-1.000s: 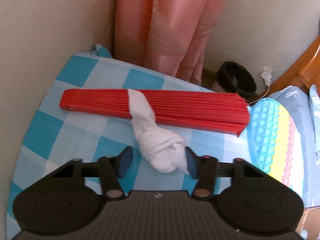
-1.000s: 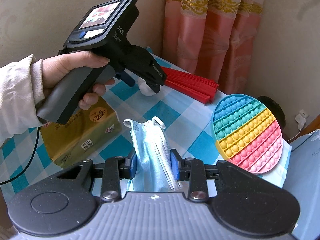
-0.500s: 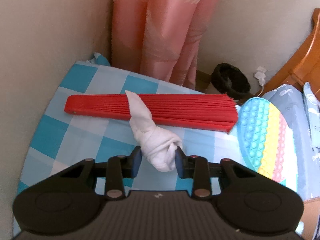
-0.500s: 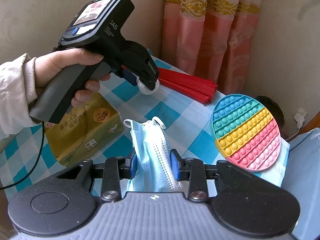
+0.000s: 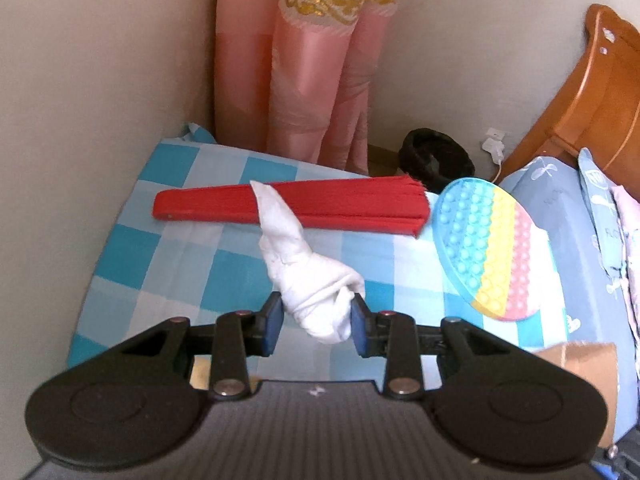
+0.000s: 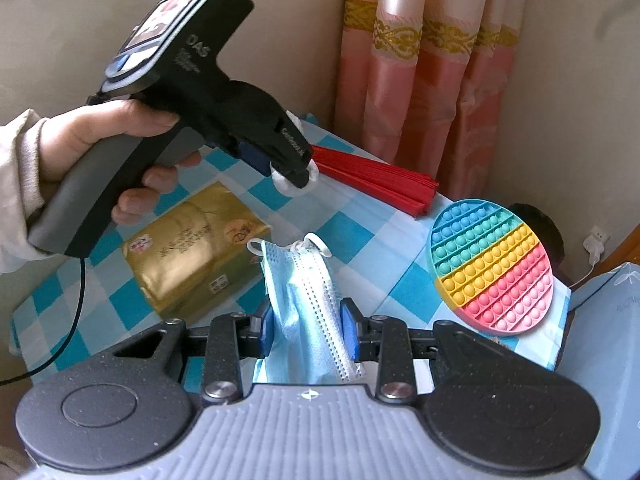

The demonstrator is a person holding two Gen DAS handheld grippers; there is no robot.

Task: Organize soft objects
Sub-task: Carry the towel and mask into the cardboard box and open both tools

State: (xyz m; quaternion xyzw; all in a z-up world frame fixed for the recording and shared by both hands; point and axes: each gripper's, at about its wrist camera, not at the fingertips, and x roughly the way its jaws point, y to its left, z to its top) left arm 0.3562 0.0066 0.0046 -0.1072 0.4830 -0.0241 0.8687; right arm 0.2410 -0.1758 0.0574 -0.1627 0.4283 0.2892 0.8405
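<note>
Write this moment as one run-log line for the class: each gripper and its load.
left gripper: shut on knotted white cloth | right gripper: shut on blue face mask | red folded fan: on checked tablecloth

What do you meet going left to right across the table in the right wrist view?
Gold packet → blue face mask held in the right gripper → round rainbow pop-it.

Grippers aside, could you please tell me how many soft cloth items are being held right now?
2: white cloth in the left gripper; blue mask in the right gripper. Others may be hidden.
</note>
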